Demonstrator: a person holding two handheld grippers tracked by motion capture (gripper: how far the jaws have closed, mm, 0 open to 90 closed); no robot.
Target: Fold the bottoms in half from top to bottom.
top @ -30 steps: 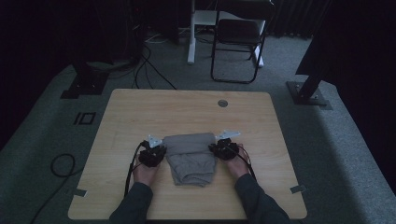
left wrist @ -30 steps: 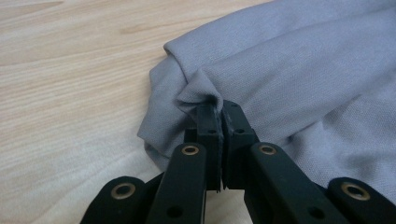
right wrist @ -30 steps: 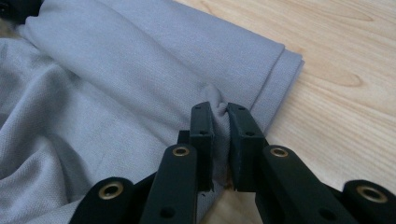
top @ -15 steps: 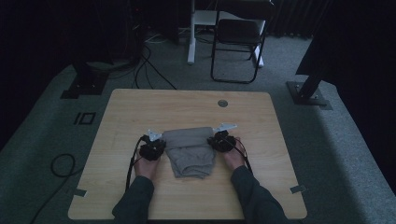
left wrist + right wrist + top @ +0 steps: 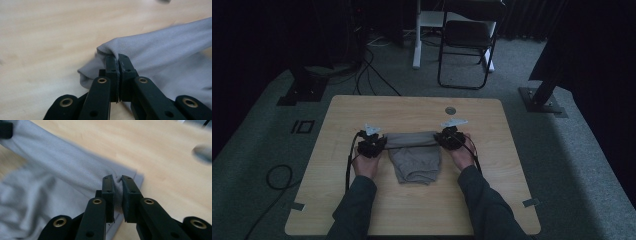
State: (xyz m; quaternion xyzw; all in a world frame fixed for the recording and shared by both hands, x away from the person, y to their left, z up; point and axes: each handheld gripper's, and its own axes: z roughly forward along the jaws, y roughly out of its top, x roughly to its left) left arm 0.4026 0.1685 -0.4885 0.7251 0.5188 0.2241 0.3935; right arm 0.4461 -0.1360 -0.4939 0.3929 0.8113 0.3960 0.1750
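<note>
1. the high view looks forward and down from above the person's side, far enough back to take in the whole surface and the floor around it.
2. each gripper view sits close behind its own jaws, looking along them at the grey cloth and the wood just beyond.
3. all three views share that cloth.

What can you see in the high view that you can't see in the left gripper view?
High view alone: the person's hands, the right tool pinching the cloth's other end, a folding chair and cables on the floor. Left gripper view alone: a close look at the left tool with its jaws shut on a bunched fold of cloth. Both: the grey cloth and the wooden table.
</note>
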